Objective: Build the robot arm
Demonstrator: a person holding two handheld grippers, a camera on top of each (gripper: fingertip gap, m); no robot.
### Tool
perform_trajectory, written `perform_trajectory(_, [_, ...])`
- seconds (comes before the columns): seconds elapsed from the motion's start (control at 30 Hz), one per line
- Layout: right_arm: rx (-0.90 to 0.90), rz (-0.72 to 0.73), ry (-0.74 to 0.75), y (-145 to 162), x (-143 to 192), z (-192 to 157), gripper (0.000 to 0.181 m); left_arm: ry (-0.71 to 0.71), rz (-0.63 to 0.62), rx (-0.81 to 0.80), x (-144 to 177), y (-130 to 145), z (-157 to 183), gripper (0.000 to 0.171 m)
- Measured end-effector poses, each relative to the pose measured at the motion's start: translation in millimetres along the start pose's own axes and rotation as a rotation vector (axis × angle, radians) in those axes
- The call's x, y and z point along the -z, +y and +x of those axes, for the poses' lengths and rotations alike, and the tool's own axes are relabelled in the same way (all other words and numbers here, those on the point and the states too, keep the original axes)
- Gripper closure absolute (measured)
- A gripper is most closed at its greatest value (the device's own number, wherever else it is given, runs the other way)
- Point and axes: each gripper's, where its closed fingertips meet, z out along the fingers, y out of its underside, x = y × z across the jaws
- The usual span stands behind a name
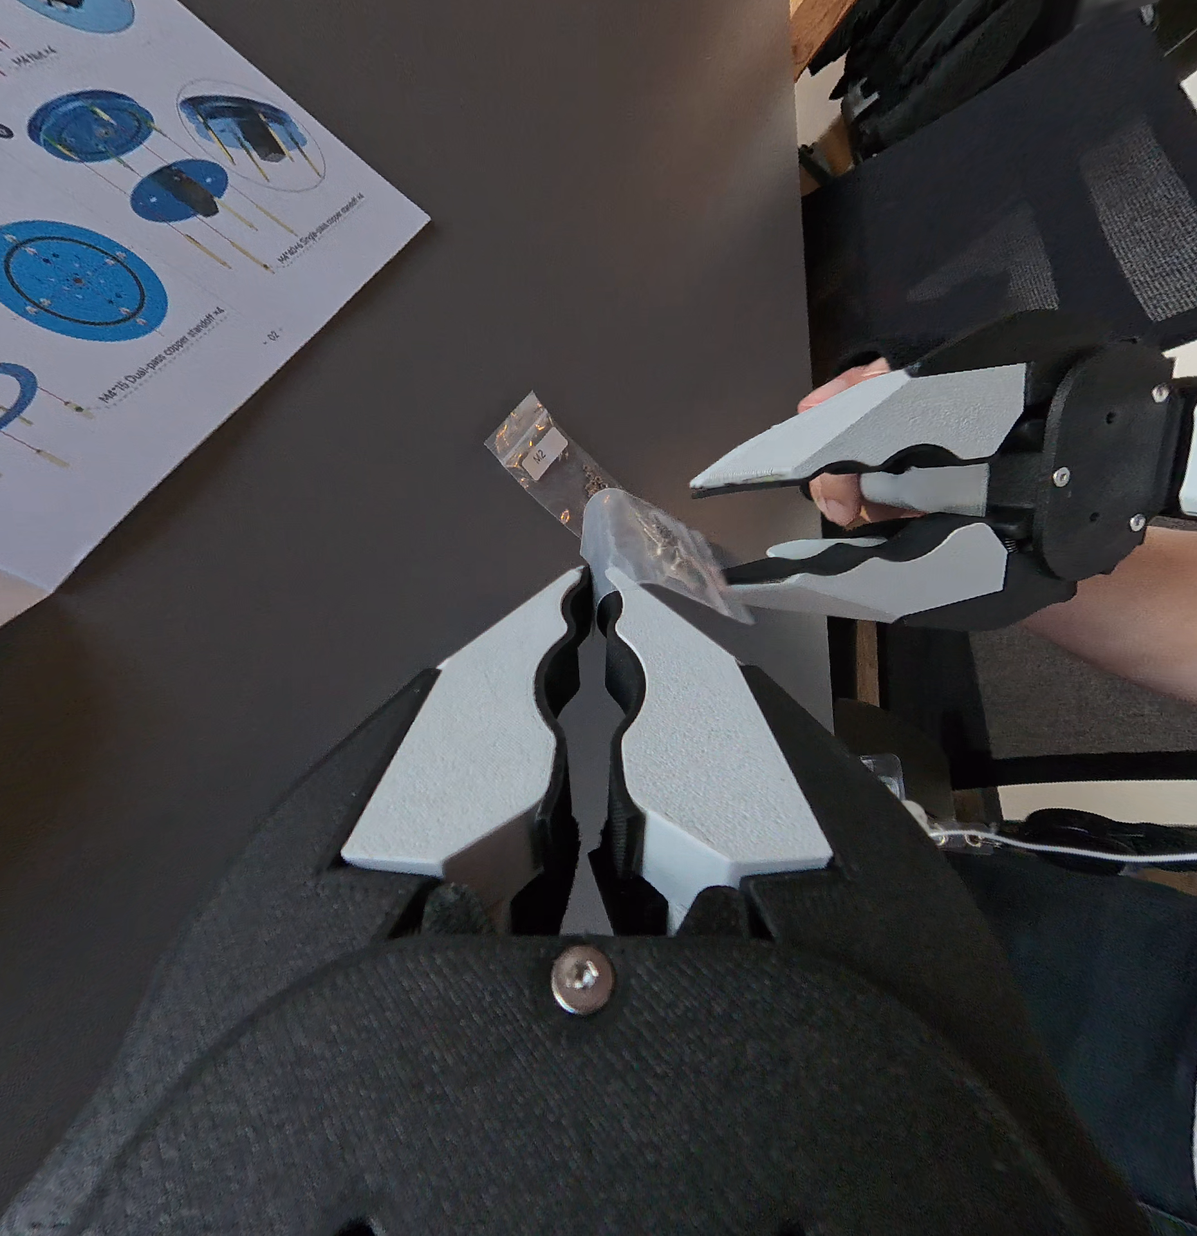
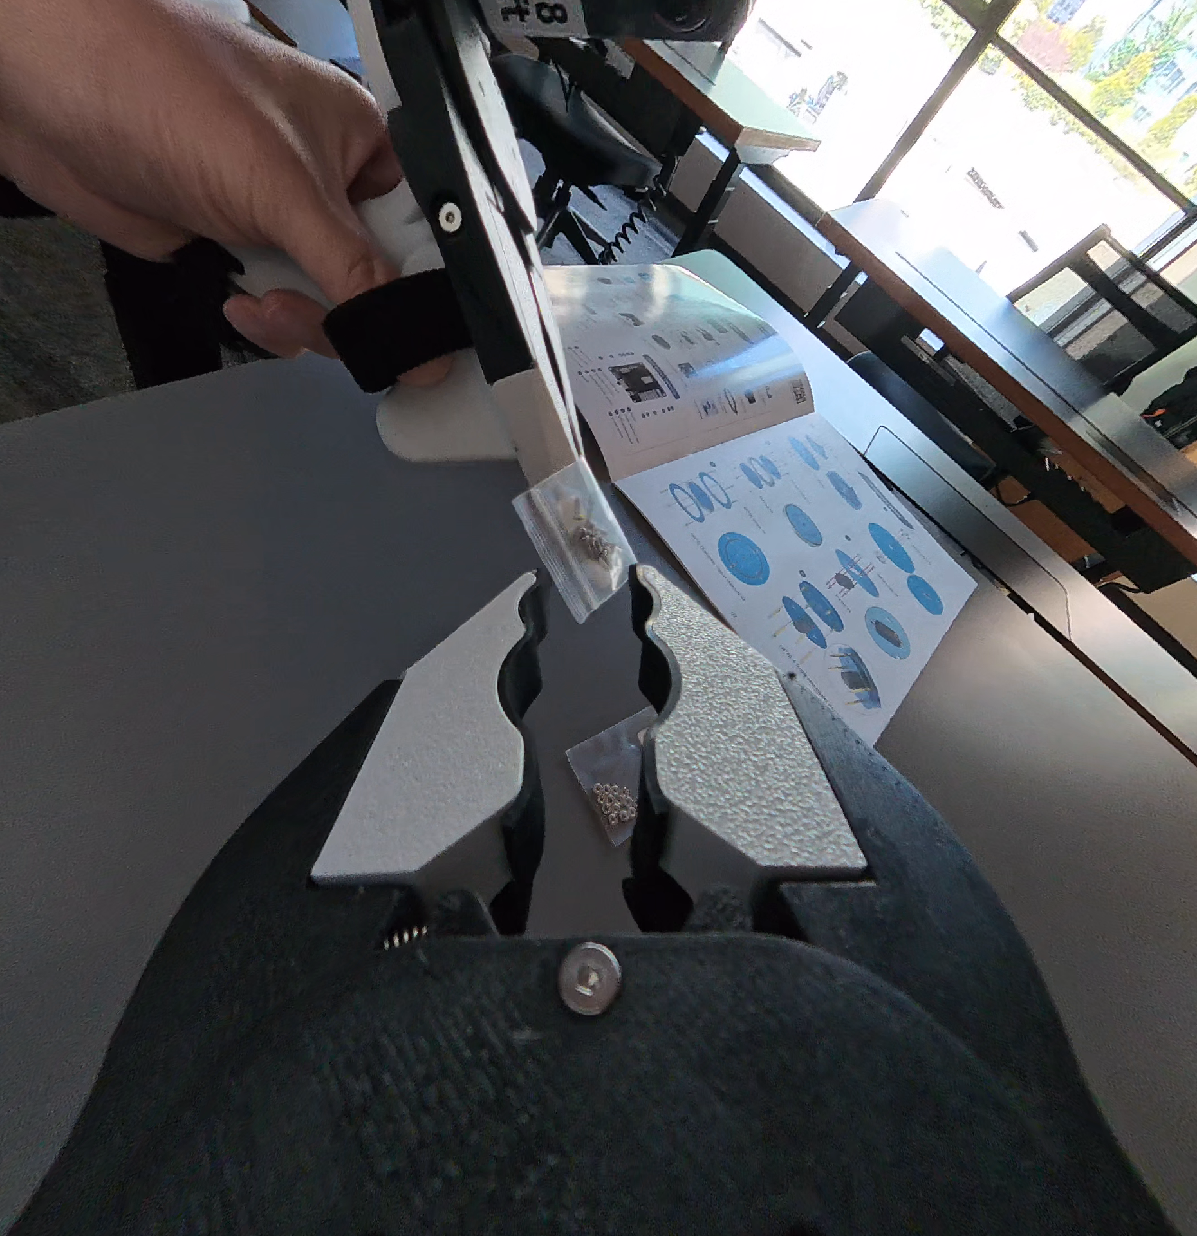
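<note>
My left gripper (image 1: 592,583) is shut on the edge of a small clear plastic bag (image 1: 656,548) with tiny metal screws inside, held above the dark table (image 1: 582,200). My right gripper (image 1: 713,528) is open, its fingertips on either side of the bag's free end. In the right wrist view the bag (image 2: 579,545) hangs from the left gripper (image 2: 576,458), its lower end just in front of the gap of the open right gripper (image 2: 586,578). A second clear bag (image 1: 539,455) with a white label lies on the table; it also shows in the right wrist view (image 2: 612,796), holding small metal rings.
An open printed manual (image 1: 148,267) with blue part drawings lies on the table, also in the right wrist view (image 2: 783,535). A black mesh chair (image 1: 1050,200) stands past the table edge. More desks (image 2: 983,321) and windows lie beyond. My two grippers' fingertips are within a few centimetres of each other.
</note>
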Motion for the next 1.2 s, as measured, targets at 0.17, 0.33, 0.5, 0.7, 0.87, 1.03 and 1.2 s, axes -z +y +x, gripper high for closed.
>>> perform_trajectory(0.17, [-0.090, 0.015, -0.106, -6.7, 0.5, -6.1, 0.181, 0.005, -0.078, 0.028, -0.7, 12.2, 0.1, 0.171])
perform_trajectory(0.33, [-0.784, -0.088, -0.262, 11.1, -9.7, 9.0, 0.181, -0.087, -0.083, 0.089, 15.0, 16.8, -18.7, 0.132])
perform_trajectory(0.5, [-1.361, -0.020, -0.402, 10.3, -17.1, 14.5, 0.181, -0.082, -0.023, 0.141, 30.8, 10.8, -6.2, 0.156])
perform_trajectory(0.7, [-1.458, -0.138, -0.388, 33.5, -28.5, -1.3, 0.181, -0.072, 0.033, 0.254, 31.5, 5.8, 4.4, 0.171])
perform_trajectory(0.87, [-1.335, -0.217, -0.392, 36.6, -35.5, -20.1, 0.181, -0.037, -0.040, 0.308, 7.2, 21.8, 1.5, 0.171])
perform_trajectory(1.03, [-1.340, -0.214, -0.397, 38.6, -37.3, -23.7, 0.181, -0.062, -0.055, 0.332, -5.7, 31.6, -12.2, 0.170])
perform_trajectory(1.2, [-1.361, -0.225, -0.436, 42.3, -33.3, -27.8, 0.181, -0.086, -0.108, 0.296, -15.9, 47.0, -17.4, 0.169])
